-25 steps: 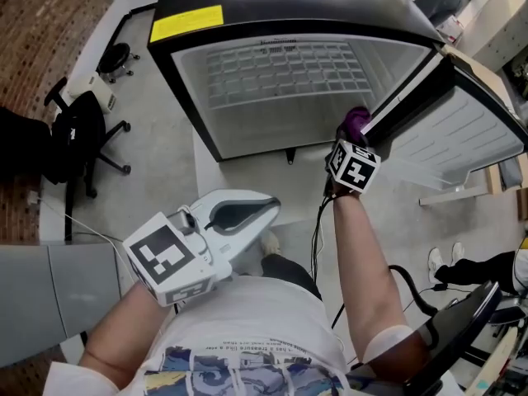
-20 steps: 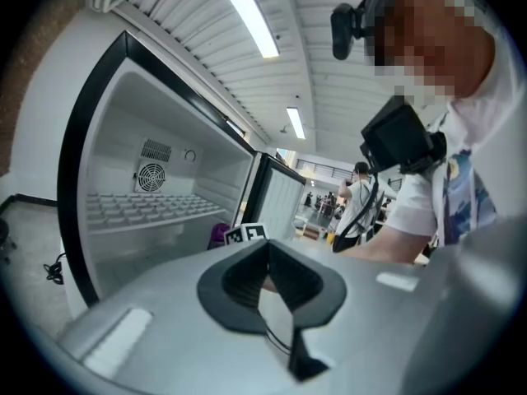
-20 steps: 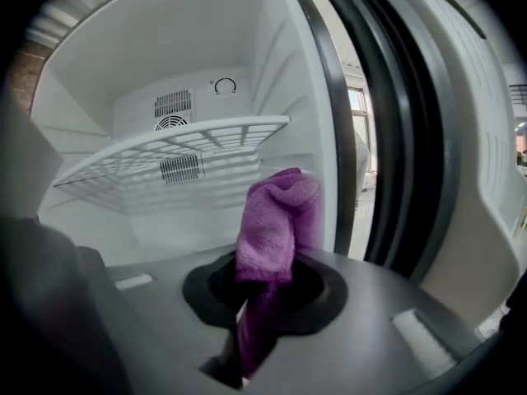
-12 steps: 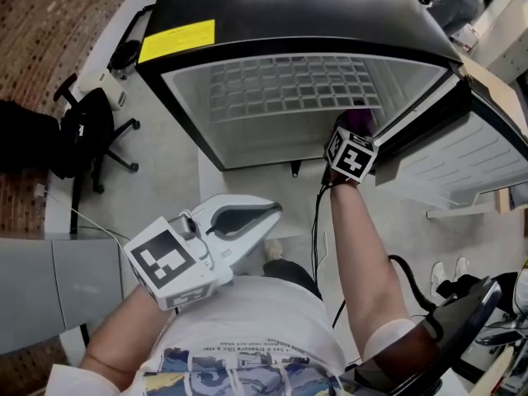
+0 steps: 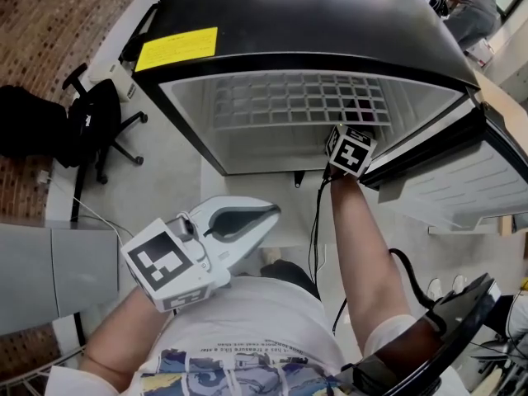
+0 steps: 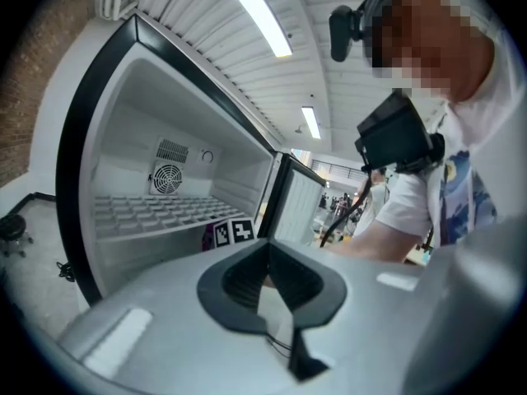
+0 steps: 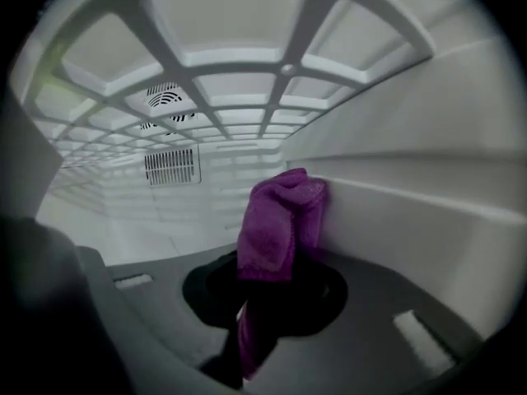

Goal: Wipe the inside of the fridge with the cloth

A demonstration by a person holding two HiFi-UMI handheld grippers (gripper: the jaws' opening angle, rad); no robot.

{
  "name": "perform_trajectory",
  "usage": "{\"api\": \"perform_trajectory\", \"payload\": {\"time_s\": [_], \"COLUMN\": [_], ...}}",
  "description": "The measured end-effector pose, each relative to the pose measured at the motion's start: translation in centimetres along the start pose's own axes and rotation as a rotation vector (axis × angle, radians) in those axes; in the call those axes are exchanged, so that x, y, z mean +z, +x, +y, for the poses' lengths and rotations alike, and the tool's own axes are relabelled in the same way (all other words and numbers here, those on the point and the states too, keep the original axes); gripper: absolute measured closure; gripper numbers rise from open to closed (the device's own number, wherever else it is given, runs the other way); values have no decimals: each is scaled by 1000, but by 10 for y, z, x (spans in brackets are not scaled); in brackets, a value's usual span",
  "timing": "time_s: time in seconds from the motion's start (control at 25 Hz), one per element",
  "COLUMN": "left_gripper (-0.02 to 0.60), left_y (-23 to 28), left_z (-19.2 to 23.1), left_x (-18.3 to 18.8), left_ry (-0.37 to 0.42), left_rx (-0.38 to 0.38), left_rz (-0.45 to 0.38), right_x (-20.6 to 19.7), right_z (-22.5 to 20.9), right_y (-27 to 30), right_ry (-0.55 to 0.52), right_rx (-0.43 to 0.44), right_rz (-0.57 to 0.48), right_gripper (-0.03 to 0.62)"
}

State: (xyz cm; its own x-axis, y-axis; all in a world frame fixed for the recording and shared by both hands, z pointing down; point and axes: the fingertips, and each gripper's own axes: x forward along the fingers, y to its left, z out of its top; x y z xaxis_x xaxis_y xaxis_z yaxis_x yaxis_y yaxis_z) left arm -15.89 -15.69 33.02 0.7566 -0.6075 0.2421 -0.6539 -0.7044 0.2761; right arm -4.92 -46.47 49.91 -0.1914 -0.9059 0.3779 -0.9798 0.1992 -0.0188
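Right now the right hand-held gripper (image 7: 265, 290) reaches into the fridge (image 5: 188, 126) under the wire shelf (image 7: 247, 81). It pinches the purple cloth (image 7: 276, 220) so the bunched end presses the right inner wall (image 7: 412, 220), probably for wiping. The left hand-held gripper (image 6: 268, 262) hangs back outside, pressed together, empty.

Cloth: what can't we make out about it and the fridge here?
- Right gripper view: the cloth's lower end is lost in shadow inside the right gripper.
- Head view: cloth hidden behind that gripper's marker cube.
- Head view: fridge door cut off at the right edge.
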Motion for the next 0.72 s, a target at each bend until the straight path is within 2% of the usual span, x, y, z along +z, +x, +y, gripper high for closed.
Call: {"api": "perform_trajectory", "payload": {"time_s": [0.28, 0.48, 0.72], "left_gripper": [574, 574, 574], "left_y": [5, 9, 11], "left_z": [8, 10, 10], "left_x": [0, -2, -4], "left_ry": [-1, -10, -17], "left_rx": [30, 38, 43], "left_rz": [-8, 0, 9], "right_x": [5, 4, 5], "right_z": [10, 13, 25], "right_y": [16, 20, 29], "right_ry": [-54, -42, -90], "right_rx": [64, 76, 191], "right_rz": [-59, -57, -71], "right_gripper": [540, 540, 540]}}
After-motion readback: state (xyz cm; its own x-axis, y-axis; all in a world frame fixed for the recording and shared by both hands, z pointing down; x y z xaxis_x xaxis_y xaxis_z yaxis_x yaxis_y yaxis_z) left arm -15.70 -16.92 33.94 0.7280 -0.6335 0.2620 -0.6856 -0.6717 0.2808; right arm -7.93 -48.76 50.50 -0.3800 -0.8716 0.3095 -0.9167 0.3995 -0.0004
